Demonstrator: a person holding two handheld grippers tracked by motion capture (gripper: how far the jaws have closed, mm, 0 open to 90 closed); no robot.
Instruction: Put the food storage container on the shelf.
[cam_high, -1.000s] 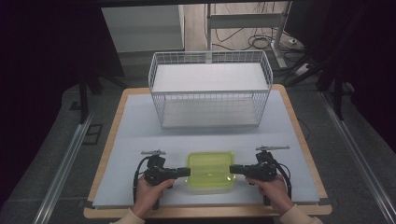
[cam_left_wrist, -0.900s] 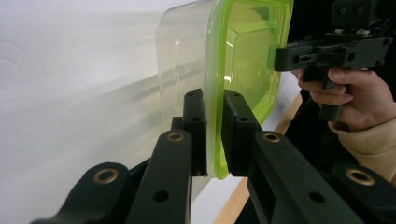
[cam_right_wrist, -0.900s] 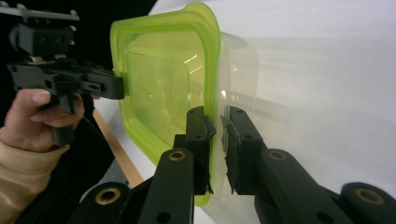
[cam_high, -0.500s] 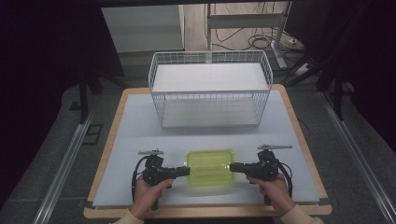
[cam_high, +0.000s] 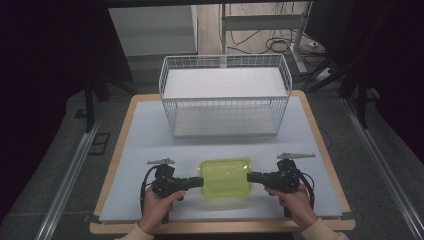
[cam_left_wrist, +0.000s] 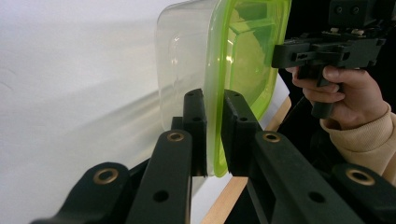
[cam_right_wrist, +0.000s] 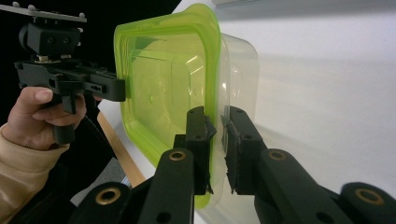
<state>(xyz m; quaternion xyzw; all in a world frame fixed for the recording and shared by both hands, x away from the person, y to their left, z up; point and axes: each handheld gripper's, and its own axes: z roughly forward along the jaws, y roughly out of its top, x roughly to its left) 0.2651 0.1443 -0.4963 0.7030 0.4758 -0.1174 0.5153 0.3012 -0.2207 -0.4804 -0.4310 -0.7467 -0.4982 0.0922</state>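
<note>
Both my left gripper and right gripper are clamped on the lidded container's rim, near table edge. Light, stiff, slick plastic; opposite rims look safest.

A clear plastic container with a lime-green lid sits on a pale grey worktop edged in light wood, near a white wire basket, between two black claws held by hands in cream sleeves.
</note>
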